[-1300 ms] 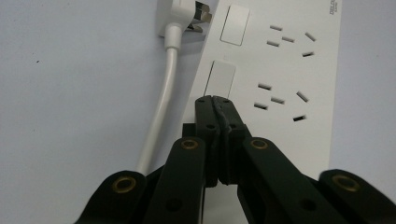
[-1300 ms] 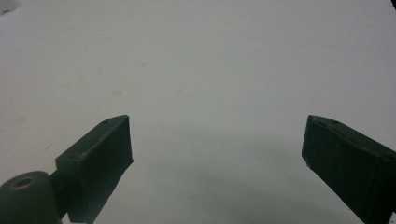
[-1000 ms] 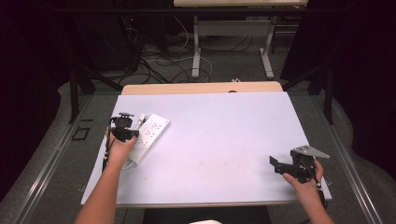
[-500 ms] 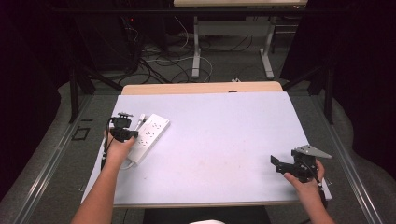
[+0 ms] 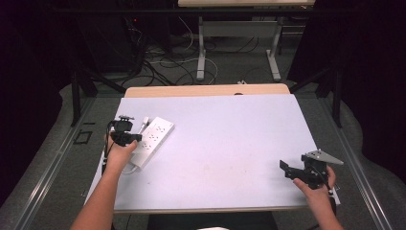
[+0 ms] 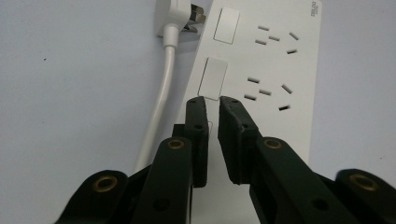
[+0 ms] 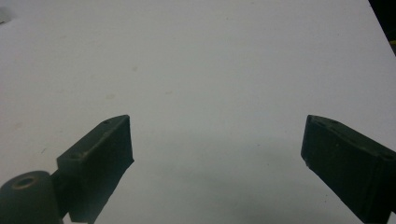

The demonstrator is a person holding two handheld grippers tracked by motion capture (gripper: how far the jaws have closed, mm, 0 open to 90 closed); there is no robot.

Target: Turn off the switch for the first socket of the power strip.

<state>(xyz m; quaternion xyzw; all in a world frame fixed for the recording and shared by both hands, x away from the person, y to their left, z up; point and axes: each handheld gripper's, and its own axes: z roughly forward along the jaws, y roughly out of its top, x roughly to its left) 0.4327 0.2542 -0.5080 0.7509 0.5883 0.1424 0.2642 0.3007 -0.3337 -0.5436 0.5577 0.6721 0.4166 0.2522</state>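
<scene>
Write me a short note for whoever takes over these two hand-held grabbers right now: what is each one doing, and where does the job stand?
Left gripper: over the white power strip, jaws nearly together with a thin gap; they have just been opening a little, nothing between them. Their tips sit just short of the nearer rectangular switch.
Right gripper: near the table's front right corner, jaws wide open, holding nothing.
Things: the strip lies flat at the table's left side; its white plug and cord lie beside it, unplugged.
Done: cannot tell whether a switch was pressed.
Left: probably the strip's switches or plug; hedge on this.
</scene>
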